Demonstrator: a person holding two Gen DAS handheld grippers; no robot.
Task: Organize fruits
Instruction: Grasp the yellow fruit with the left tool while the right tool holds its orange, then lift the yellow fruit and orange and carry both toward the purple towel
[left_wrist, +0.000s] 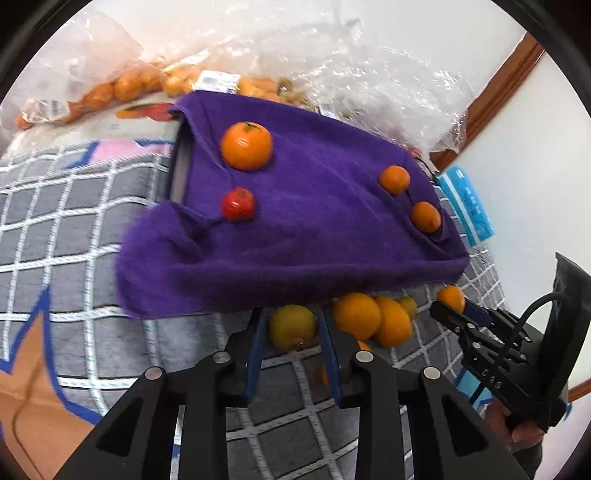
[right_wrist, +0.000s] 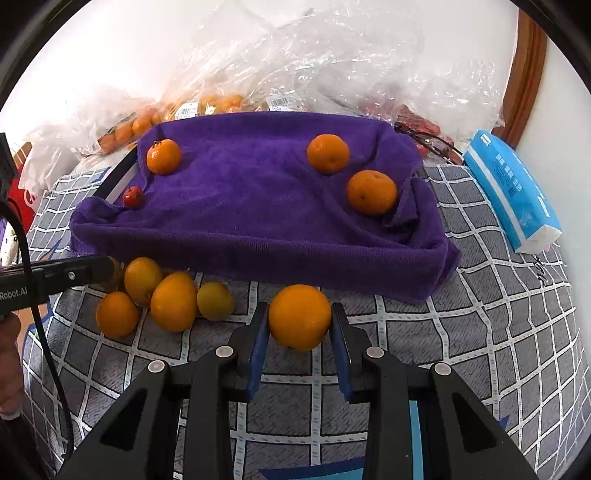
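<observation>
Right wrist view: fingers (right_wrist: 337, 325) clamp the orange (right_wrist: 299, 316) between them.

At lower centre the right gripper (right_wrist: 300, 325) clamps an orange (right_wrist: 299, 316); a purple towel (right_wrist: 255, 206) fills mid-frame above.
</observation>
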